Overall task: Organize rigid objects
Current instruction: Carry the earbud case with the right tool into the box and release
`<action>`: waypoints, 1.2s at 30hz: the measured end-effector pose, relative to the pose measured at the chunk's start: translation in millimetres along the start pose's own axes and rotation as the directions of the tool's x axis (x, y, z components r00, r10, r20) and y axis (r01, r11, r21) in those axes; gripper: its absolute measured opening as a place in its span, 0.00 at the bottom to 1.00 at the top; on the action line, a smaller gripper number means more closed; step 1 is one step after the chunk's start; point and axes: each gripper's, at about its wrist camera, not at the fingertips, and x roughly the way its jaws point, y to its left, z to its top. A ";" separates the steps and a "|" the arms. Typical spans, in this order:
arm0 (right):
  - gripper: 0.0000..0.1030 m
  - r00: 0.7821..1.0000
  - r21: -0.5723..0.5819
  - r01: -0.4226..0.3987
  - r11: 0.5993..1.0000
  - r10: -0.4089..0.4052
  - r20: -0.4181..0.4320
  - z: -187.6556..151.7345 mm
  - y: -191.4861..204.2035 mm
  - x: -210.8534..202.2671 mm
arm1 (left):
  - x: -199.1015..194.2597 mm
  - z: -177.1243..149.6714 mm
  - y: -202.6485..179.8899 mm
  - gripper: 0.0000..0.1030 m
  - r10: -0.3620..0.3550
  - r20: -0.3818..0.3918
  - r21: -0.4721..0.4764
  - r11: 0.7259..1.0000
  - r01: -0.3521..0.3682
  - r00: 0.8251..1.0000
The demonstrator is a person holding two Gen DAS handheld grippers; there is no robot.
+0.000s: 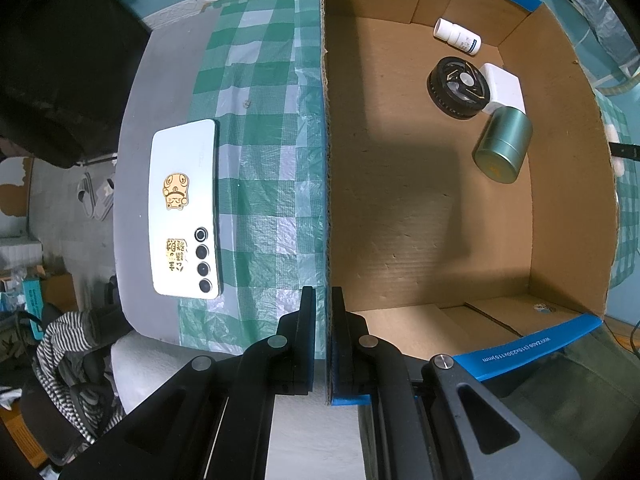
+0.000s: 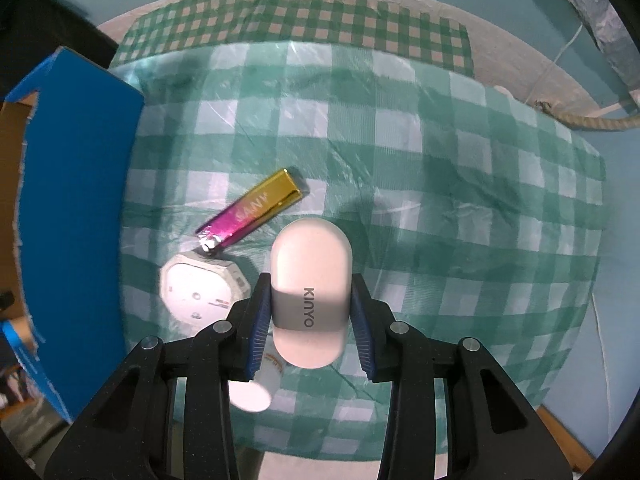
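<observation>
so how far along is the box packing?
Done: white bottle, black disc, white block and green tin lie in the cardboard box. In hand: right gripper holds the white case; left gripper pinches the box wall. Left: nail clipper, white puck, phone.

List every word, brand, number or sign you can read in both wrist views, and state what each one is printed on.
"KINYO": on the white capsule-shaped case held in the right gripper.
"SANY": on the pink-to-gold nail clipper, slightly blurred.
"WXYZ406 (316x230x115)mm": on the blue flap of the cardboard box, small, partly uncertain.
Gold characters: stickers on the phone, not readable.
White bottle label: too small.
White round gadget markings: too small.
</observation>
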 end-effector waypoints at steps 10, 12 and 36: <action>0.36 0.999 -0.051 -0.011 0.999 0.014 0.043 7.5 23.1 -40.0 | -2.0 1.5 -1.2 0.06 0.002 0.003 0.003 1.000 -0.002 1.000; 0.36 0.998 -0.067 -0.014 0.998 0.017 0.055 10.9 29.8 -49.3 | -1.6 1.4 -1.0 0.06 0.001 0.003 0.003 1.000 -0.001 1.000; 0.36 0.991 -0.316 -0.033 0.948 0.073 0.114 50.6 142.4 -91.3 | -3.8 3.8 -0.3 0.06 -0.005 0.009 0.000 1.000 0.005 1.000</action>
